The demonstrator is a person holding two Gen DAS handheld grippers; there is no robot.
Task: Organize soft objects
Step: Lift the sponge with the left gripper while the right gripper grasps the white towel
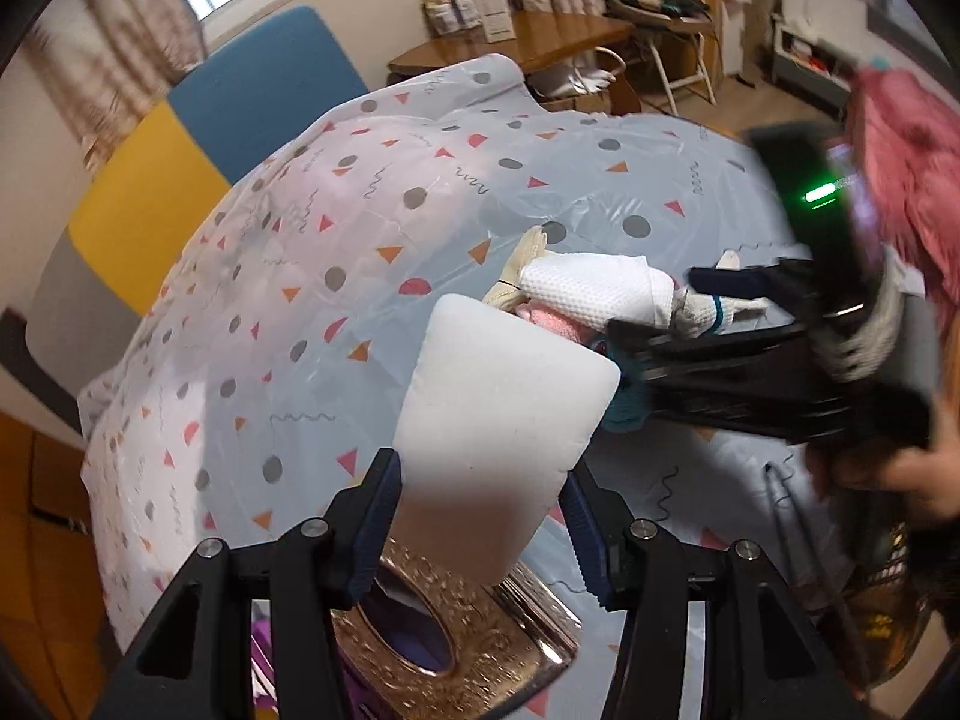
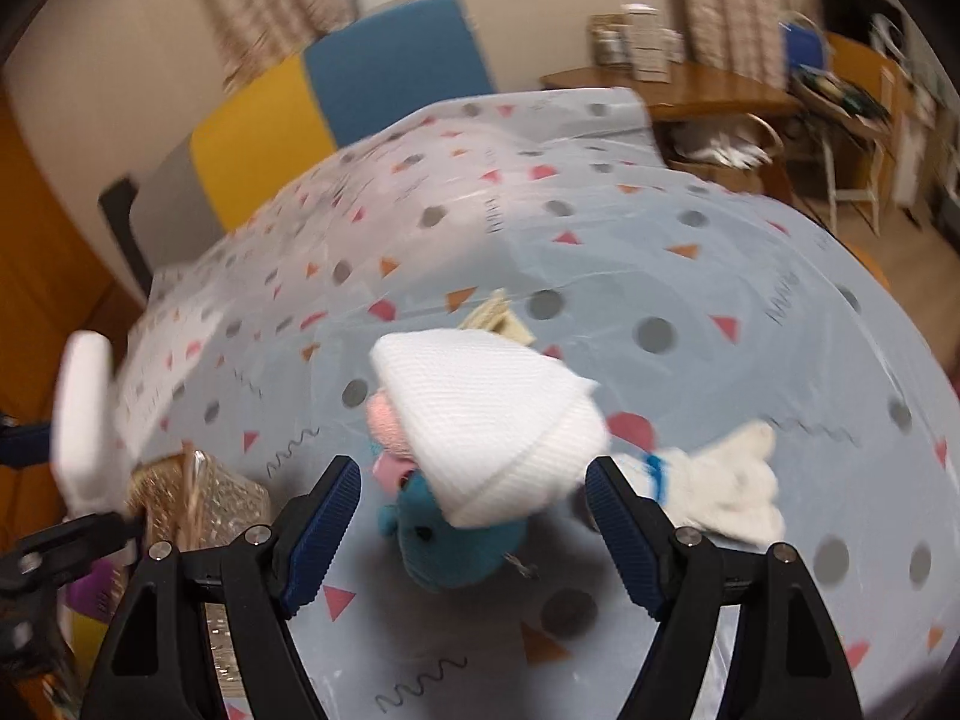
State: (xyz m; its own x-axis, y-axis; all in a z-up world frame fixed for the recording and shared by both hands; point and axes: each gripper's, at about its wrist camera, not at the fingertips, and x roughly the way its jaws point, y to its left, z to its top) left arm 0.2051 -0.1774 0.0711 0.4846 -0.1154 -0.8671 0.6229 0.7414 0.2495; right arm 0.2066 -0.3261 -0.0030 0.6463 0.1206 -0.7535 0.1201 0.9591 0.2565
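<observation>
Left gripper [image 1: 483, 531]: jaws pinching a white foam block [image 1: 501, 420], lifted clear of the desk [image 1: 600, 180]. Directly below it sits a gold embossed tissue box [image 1: 474, 642] with an oval slot; interior dark, contents cannot be told. The box stands near the desk's near-left edge.

Right gripper [image 2: 474, 531]: jaws spread wide, nothing between the pads. It hovers over the pile of soft things at mid-desk: white waffle-knit cloth [image 2: 492, 420] on top, pink plush piece [image 2: 387, 426] under its left side, teal plush toy [image 2: 453, 543] just below, partly covered by the cloth. A white glove with a blue cuff stripe [image 2: 720, 480] lies just right of the pile; a beige glove [image 2: 495, 318] pokes out behind it.

Open room: the patterned plastic sheet [image 2: 660, 276] is bare left, right and behind the pile. Far edge borders a blue-and-yellow panel [image 2: 336, 96]; a wooden table [image 2: 708, 90] stands beyond the right corner.
</observation>
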